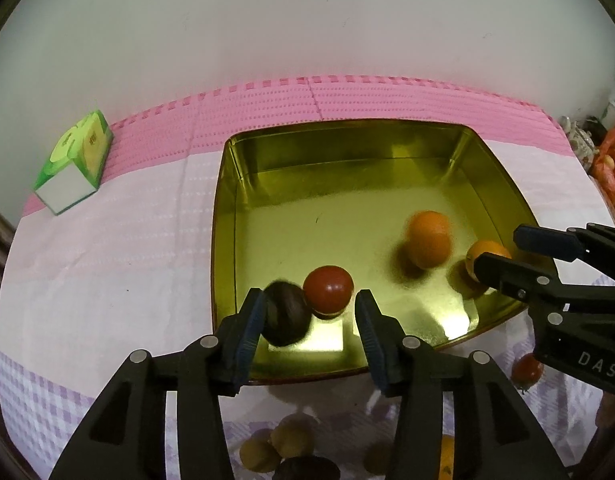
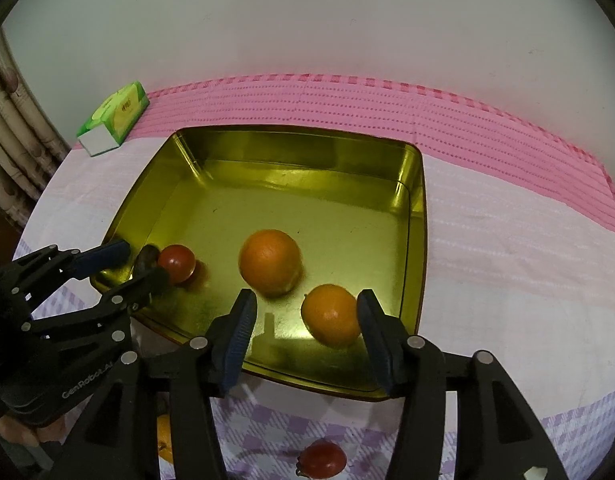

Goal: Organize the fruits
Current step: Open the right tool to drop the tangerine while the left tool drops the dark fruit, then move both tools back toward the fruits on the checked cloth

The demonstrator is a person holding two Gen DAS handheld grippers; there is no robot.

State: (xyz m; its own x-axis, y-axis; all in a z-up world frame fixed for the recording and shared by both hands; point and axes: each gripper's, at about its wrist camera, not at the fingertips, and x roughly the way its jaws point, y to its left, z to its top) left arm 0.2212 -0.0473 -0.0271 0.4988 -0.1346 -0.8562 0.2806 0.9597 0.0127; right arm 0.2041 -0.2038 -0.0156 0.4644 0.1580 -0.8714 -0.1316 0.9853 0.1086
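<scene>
- One square gold metal tray (image 2: 417, 216), the landmark here.
- Two round oranges inside the tray: a larger one (image 2: 270, 261) mid-floor, a smaller one (image 2: 330, 315) near its front wall.
- Two round red tomatoes: one (image 2: 177, 263) inside the tray, one (image 2: 322, 458) on the tabletop in front of it.
- One dark brown round fruit (image 1: 285, 314) inside the tray, touching the tomato there.
- At least three small yellow-brown round fruits (image 1: 293, 438) in front of the tray; partly hidden.
- One green tissue box (image 2: 114, 117) behind the tray's left corner.
</scene>
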